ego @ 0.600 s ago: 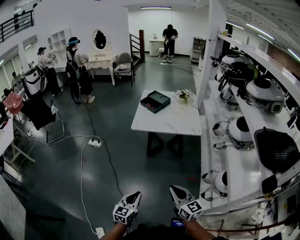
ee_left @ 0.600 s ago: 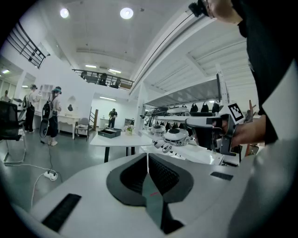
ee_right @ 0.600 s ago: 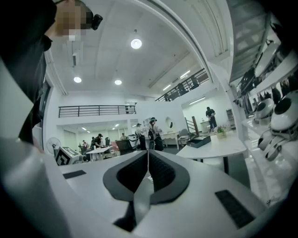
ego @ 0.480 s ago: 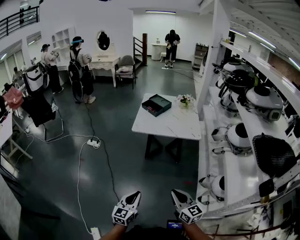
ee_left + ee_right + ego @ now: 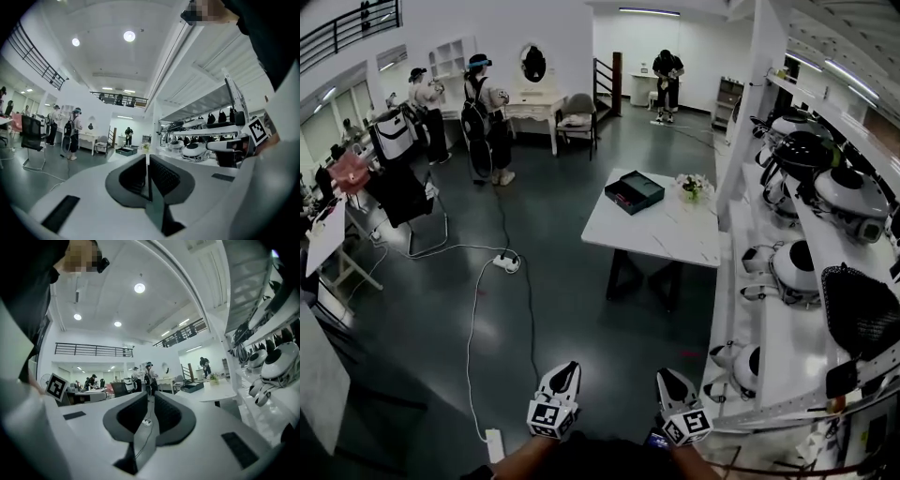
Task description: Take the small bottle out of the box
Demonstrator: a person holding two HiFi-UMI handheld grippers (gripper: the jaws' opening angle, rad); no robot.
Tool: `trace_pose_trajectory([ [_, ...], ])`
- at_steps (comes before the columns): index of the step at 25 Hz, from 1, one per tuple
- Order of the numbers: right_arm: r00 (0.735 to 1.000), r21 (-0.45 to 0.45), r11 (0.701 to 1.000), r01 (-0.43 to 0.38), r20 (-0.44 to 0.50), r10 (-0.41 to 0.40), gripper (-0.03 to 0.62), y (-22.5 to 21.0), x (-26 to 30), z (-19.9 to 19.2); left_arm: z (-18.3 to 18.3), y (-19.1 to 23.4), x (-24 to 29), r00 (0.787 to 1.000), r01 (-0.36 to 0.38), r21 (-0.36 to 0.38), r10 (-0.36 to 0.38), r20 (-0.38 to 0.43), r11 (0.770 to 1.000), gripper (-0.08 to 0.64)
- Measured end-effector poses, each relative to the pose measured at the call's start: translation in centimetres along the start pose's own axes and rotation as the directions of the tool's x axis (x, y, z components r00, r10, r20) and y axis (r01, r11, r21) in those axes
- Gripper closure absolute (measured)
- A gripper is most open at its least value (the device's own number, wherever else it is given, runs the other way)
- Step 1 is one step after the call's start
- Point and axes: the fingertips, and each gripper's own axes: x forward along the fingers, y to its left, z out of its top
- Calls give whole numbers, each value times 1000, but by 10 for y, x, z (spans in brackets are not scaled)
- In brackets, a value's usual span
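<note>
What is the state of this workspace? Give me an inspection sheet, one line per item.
Surface: white table, across the floor, well beyond both tools.
Job's things: dark box at the table's far left corner; small bottle cannot be made out.
Clutter: flowers beside the box.
Tools: left tool and right tool both shut, nothing between the jaws.
Cables: white cable and power strip on the floor left of the table.
Surroundings: shelves with round devices on the right; people at the back.

Glossy dark floor (image 5: 562, 281), white marbled tabletop (image 5: 675, 234), matt dark box (image 5: 634, 192)
</note>
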Motion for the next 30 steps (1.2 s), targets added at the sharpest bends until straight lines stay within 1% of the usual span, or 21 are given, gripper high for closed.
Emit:
trace_pose_trajectory([
  [2, 1000, -21, 1000, -21, 0, 21, 546, -1, -8, -5, 2, -11, -5, 1000, 23, -22, -23, 6, 999, 535],
  [4, 999, -40, 998, -44, 6, 44, 487, -1, -14, -10, 5, -24, -9, 997, 68, -46, -67, 25, 997, 535],
  [5, 998, -42, 998, -56, 12, 56, 486, -1, -15, -13, 5, -28, -10, 997, 71, -49, -70, 25, 996, 535],
  [7, 998, -39, 997, -65, 14, 66, 486, -2, -14, -18, 3, -26, -11, 999, 35, -42, -35, 8, 998, 536],
  [9, 999, -29, 998, -52, -9, 52, 489, -6, -15, -24, 0, -24, -14, 1000, -1, -37, 1, -11, 999, 536],
  [12, 999, -32, 999, -26, -26, 26, 509, -26, -3, -25, -1, -12, -3, 1000, -26, -26, 25, -9, 999, 537],
  [14, 999, -46, 999, -20, -26, 18, 515, -43, 13, -24, 2, 1, 13, 999, -35, -21, 35, 13, 999, 537],
  [17, 999, -62, 998, -11, -46, 9, 517, -61, 29, -17, 12, 10, 36, 999, -48, -63, 49, 19, 997, 537],
  [18, 999, -66, 998, -10, -46, 7, 518, -65, 40, -14, 14, 16, 46, 999, -48, -65, 49, 17, 997, 537],
  [21, 998, -79, 997, -9, -57, 5, 520, -77, 74, -6, 20, 40, 82, 998, -40, -34, 42, 37, 999, 537],
  [23, 997, -91, 996, -15, -71, 8, 522, -83, 98, 0, 19, 58, 107, 999, -38, -47, 39, 33, 998, 537],
  [26, 998, -114, 993, -13, -56, 7, 526, -99, 143, 17, 22, 85, 151, 1000, -14, -67, 14, 12, 998, 537],
  [30, 999, -146, 989, 31, -27, -35, 534, -133, 201, 41, 34, 116, 211, 999, 31, -66, -29, 20, 997, 537],
])
